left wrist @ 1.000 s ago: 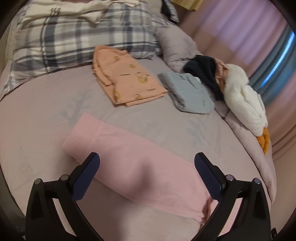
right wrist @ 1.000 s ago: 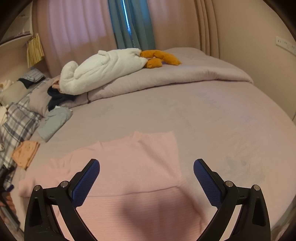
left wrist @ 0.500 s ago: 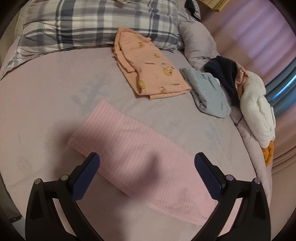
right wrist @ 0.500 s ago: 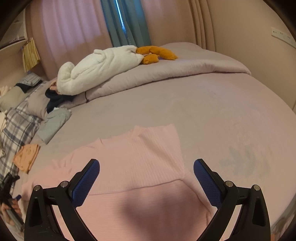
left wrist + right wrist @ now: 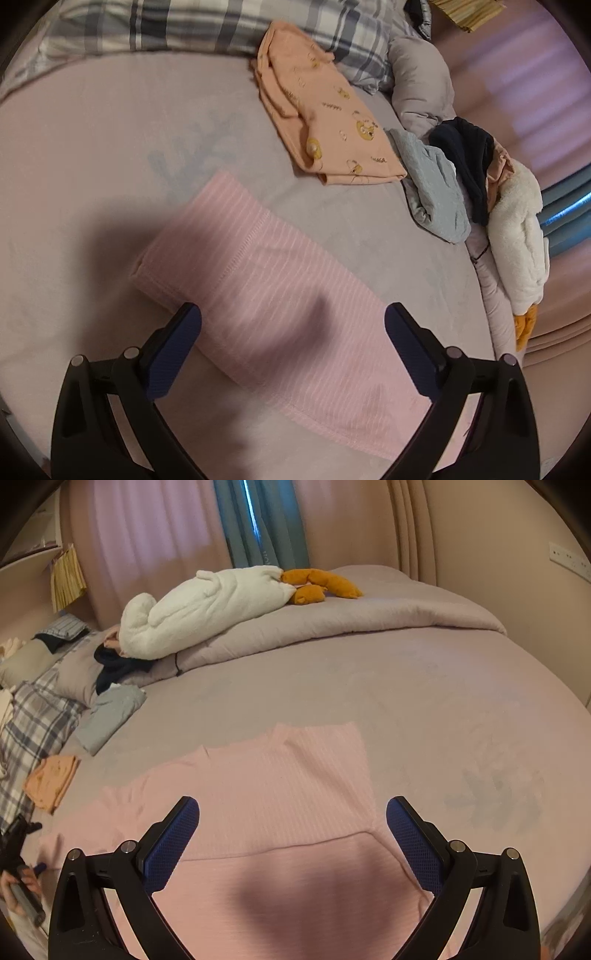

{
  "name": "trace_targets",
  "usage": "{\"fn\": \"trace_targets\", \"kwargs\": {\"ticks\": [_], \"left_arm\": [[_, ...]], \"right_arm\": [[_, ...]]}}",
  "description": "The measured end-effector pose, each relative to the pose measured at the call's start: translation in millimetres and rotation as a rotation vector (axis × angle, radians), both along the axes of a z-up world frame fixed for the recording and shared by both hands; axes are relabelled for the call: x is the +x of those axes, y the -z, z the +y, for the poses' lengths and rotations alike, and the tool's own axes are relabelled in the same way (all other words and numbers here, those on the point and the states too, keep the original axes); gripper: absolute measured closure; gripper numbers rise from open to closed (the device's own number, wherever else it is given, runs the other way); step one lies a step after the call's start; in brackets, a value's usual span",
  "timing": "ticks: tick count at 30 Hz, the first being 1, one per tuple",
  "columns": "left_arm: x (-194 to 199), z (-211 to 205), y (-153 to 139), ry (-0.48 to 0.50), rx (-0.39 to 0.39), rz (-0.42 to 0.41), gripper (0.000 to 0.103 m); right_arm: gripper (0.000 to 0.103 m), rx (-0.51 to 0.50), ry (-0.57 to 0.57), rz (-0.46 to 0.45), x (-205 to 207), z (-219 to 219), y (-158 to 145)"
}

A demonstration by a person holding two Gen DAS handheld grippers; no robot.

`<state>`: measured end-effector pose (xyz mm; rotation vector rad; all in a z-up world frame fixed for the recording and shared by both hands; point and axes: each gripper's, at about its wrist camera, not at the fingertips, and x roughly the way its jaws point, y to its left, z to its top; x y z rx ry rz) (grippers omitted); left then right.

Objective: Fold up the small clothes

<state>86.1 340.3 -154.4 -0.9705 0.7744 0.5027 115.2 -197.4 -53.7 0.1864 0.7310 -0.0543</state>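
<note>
Black tongs (image 5: 291, 345), 2 blue textured pads (image 5: 170, 843), silver screws.

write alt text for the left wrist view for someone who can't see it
The open left gripper hovers over a pink ribbed garment lying flat on a mauve bed, gripping nothing. Beyond it lie a folded peach printed garment and a folded light blue garment, with a plaid pillow behind and a white plush toy at the right edge.
</note>
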Motion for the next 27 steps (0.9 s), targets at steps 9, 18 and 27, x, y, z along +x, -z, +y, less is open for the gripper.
{"fn": "trace_targets", "kwargs": {"ticks": [9, 18, 27], "left_arm": [[5.8, 1.8, 8.8, -0.029, -0.02, -0.031, 0.016], [3.4, 10.3, 21.8, -0.08, -0.143, -0.085, 0.1], [6.5, -24.7, -20.0, 0.002, -0.055, -0.197, 0.103]], "right_arm": [[0.002, 0.026, 0.021, 0.013, -2.5, -8.4, 4.4], [0.002, 0.029, 0.039, 0.022, -7.4, -13.4, 7.8], [0.002, 0.036, 0.053, 0.011, -12.1, -20.3, 4.4]]}}
